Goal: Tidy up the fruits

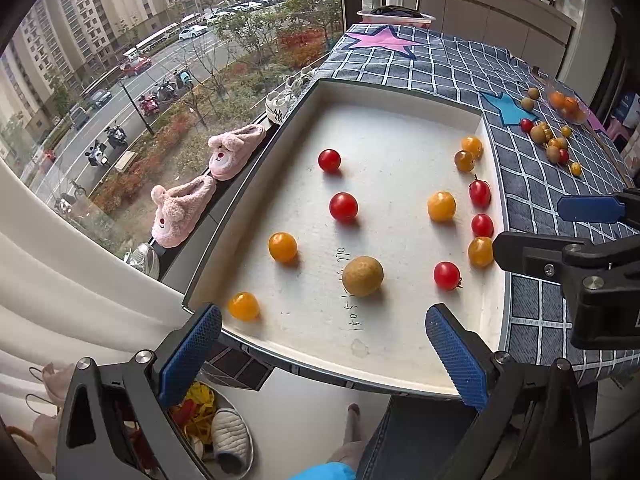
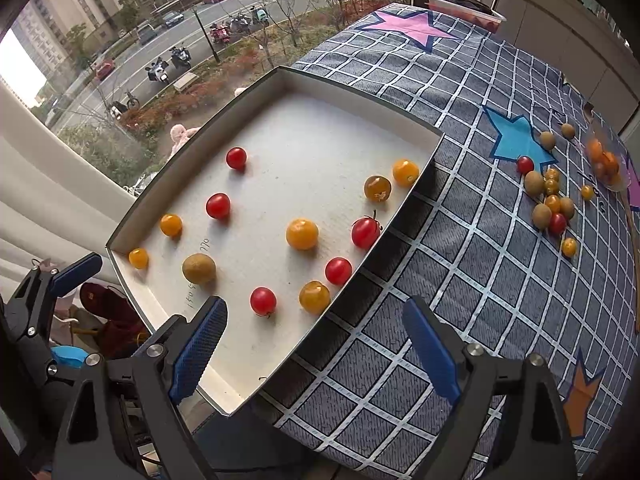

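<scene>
A shallow white box [image 1: 400,96] [image 2: 360,96] lies on the checked cloth and holds several red and orange cherry tomatoes and one tan round fruit [image 1: 362,276] [image 2: 199,268]. A loose pile of fruits [image 1: 550,140] [image 2: 550,200] lies on the cloth to the right of the box. My left gripper [image 1: 324,344] is open and empty above the box's near edge. My right gripper [image 2: 316,348] is open and empty above the box's near right corner; it also shows in the left wrist view [image 1: 560,228]. The left gripper shows at the left edge of the right wrist view [image 2: 60,276].
A clear container of orange fruits [image 1: 566,106] [image 2: 604,162] sits at the far right. A tub [image 1: 396,16] stands at the table's far end. The blue checked cloth [image 2: 460,280] has coloured stars. Pink slippers [image 1: 208,184] lie on the window sill at left.
</scene>
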### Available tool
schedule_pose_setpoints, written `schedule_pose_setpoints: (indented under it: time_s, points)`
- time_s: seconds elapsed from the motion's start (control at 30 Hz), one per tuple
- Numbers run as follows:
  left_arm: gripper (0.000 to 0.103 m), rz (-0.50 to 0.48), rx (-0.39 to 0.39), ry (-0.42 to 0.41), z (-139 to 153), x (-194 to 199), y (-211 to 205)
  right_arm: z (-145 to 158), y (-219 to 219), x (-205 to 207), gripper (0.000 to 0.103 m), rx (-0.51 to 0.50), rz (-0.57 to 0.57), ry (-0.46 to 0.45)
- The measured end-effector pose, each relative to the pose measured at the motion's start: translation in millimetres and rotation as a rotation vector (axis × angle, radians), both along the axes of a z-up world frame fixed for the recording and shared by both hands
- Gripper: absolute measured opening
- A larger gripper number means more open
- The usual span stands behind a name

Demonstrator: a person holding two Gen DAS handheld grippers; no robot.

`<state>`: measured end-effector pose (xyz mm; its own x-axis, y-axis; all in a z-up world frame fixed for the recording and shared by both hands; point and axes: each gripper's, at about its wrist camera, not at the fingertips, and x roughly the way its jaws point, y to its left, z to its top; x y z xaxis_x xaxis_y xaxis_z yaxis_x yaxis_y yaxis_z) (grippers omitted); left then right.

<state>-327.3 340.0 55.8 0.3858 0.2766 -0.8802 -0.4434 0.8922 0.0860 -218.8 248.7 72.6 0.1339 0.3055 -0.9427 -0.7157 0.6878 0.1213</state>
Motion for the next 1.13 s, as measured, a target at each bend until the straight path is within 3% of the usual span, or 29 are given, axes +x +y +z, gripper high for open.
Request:
schedule_pose_setpoints:
  time_s: [1.13]
  points:
    - [0.103,-0.043,0.018,-0.014,-2.9,0.2,-11.9,-7.6,-1.7,-5.0,0.092,-0.026,0.013,-0.01]
